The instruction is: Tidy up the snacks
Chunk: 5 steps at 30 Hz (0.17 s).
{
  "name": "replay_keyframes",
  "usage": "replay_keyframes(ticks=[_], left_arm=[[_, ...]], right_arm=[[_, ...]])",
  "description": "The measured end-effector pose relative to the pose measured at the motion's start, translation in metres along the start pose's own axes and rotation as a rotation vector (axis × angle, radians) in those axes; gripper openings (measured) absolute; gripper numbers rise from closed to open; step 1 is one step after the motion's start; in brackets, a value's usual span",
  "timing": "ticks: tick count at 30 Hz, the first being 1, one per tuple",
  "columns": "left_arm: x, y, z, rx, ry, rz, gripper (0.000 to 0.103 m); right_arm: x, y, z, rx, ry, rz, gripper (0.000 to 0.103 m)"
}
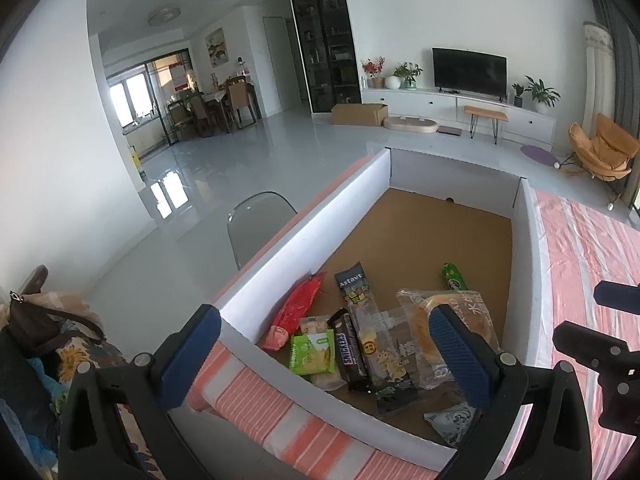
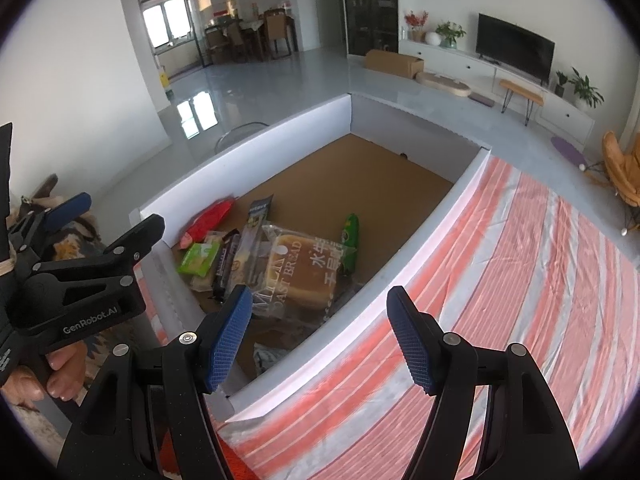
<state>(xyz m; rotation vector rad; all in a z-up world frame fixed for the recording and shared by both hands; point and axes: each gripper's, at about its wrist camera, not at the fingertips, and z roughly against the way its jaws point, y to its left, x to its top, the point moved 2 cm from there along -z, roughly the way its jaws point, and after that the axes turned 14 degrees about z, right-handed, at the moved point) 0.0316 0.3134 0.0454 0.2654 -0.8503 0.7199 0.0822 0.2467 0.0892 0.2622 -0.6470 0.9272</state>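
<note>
Hovering over the near end of a shallow white-walled box (image 1: 304,224), the left gripper (image 1: 326,354) has its blue-padded jaws spread wide with nothing between the pads. The right gripper (image 2: 320,336) hangs above the box's near right wall, its jaws likewise spread and empty.

The box sits on a table covered by an orange-and-white striped cloth (image 2: 520,300). Its brown cardboard floor is bare at the far end, and the snacks are gathered at the near end. From left to right in the left wrist view lie a red packet (image 1: 298,308) leaning on the left wall, a small green packet (image 1: 312,352), a Snickers bar (image 1: 350,354), a long dark-topped packet (image 1: 368,320) and a clear bag of toast bread (image 1: 420,320). The packets overlap one another. A green tube-shaped snack (image 1: 454,276) lies just beyond the bread bag, toward the right wall. A pale patterned packet (image 1: 452,420) lies nearest, against the near wall.

In the right wrist view a hand (image 2: 52,376) grips the handle of the left gripper at the left edge. A grey chair (image 1: 260,220) stands on the floor just left of the table.
</note>
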Motion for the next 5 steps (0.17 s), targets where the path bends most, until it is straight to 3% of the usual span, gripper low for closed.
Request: replay_keyframes(ticks=[5], left_arm=[[-0.0021,0.0001,-0.0003,-0.006,0.015,0.020,0.103]], right_arm=[[-0.0001,0.0006,-0.0007,0.006,0.002,-0.003,0.073]])
